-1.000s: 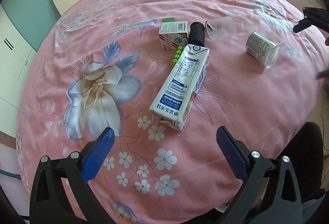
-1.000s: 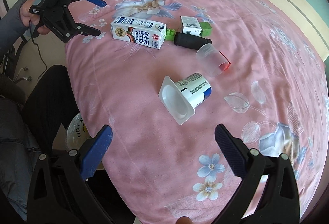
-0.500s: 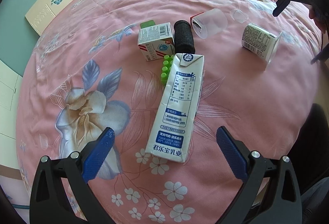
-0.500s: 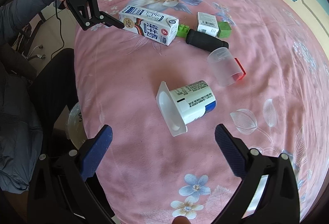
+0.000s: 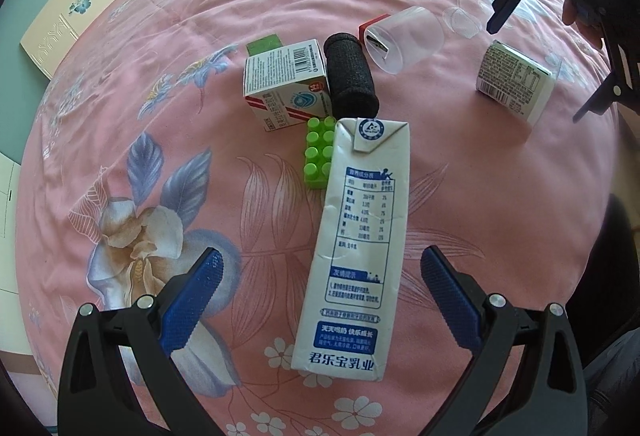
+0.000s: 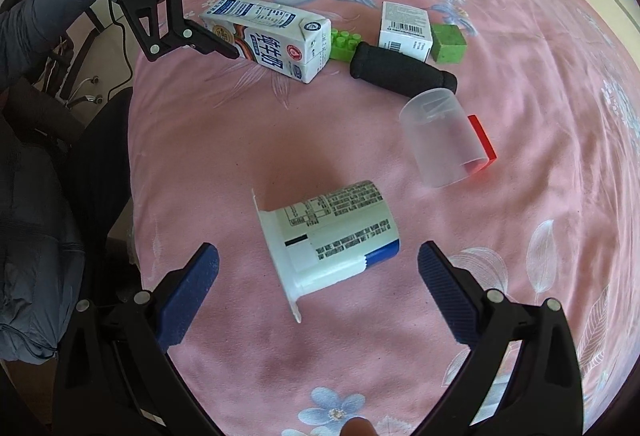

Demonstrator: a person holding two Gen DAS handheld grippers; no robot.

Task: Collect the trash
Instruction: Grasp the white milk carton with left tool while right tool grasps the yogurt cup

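A tall white and blue milk carton (image 5: 356,248) (image 6: 268,35) lies flat on the pink floral bedspread. My left gripper (image 5: 318,290) (image 6: 240,11) is open, and the carton's bottom end lies between its blue pads. A white yogurt cup (image 6: 328,242) (image 5: 514,81) lies on its side, and my right gripper (image 6: 318,284) (image 5: 540,51) is open around its rim end. A small white box (image 5: 286,85) (image 6: 404,25), a clear plastic cup (image 5: 404,37) (image 6: 440,137) and a black cylinder (image 5: 352,77) (image 6: 400,69) lie beyond.
A green toy brick (image 5: 318,155) (image 6: 342,43) touches the carton's top. A green cube (image 6: 448,39) sits by the small box and a red block (image 6: 482,141) behind the clear cup. A person's grey sleeve (image 6: 48,19) and dark legs are at the bed's left edge.
Both grippers have moved forward and down. The left one now straddles the carton's bottom end, and the right one has closed in on the yogurt cup. Both stay open.
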